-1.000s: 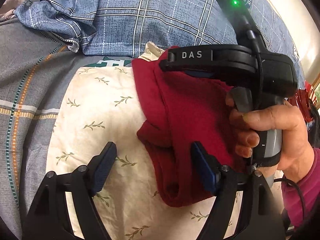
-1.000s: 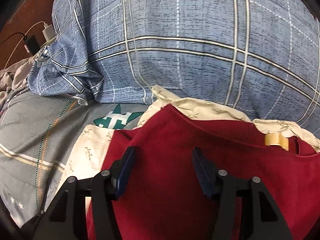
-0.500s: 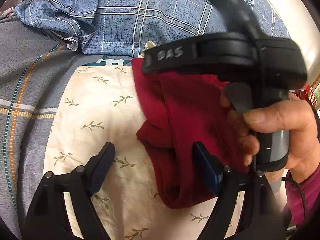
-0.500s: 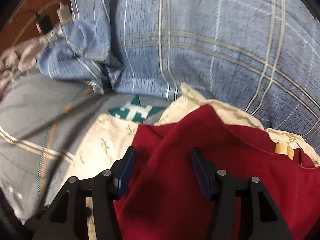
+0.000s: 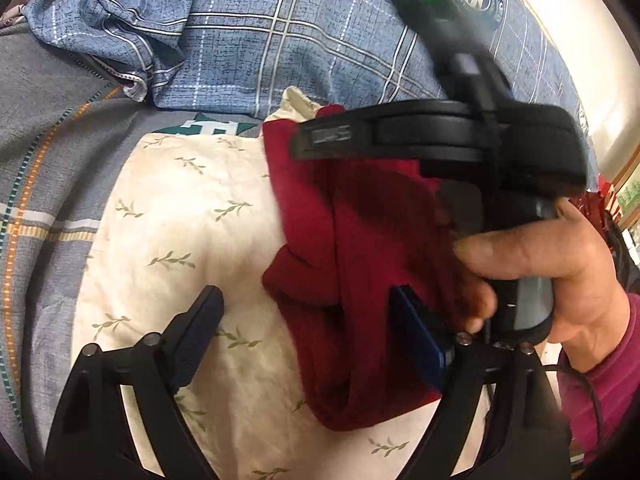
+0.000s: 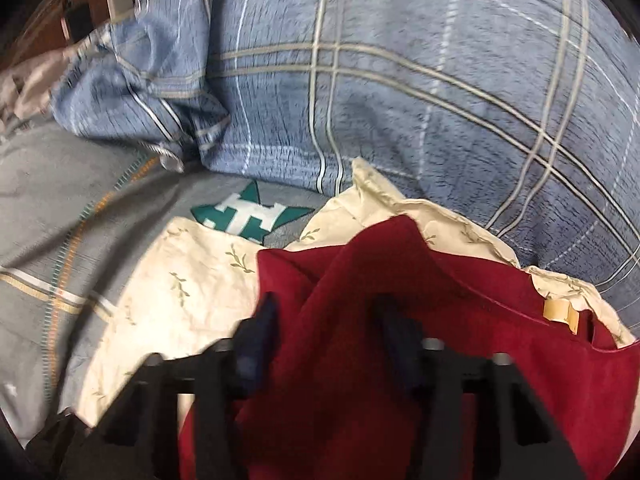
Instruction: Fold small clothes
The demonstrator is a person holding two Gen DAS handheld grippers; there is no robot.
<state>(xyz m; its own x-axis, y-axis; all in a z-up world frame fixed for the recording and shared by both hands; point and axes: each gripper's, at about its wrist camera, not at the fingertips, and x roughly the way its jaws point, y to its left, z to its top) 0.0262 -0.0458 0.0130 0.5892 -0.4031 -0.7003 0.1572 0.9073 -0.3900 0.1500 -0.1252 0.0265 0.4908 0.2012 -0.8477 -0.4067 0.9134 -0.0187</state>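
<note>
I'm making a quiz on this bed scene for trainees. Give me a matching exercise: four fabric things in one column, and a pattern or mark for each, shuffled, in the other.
Things:
1. dark red knit garment
2. cream pillowcase
3. blue bedcover
4. grey bedsheet

Marks:
A. green leaf sprigs
B. pale plaid lines
C. small tan tag at its edge
D. teal star with white lettering

Pairs: 1-C, 2-A, 3-B, 4-D

Grey striped bed point(image 5: 48, 152) under leaf-print cream cloth point(image 5: 180, 232), blue plaid quilt point(image 5: 248, 40).
</note>
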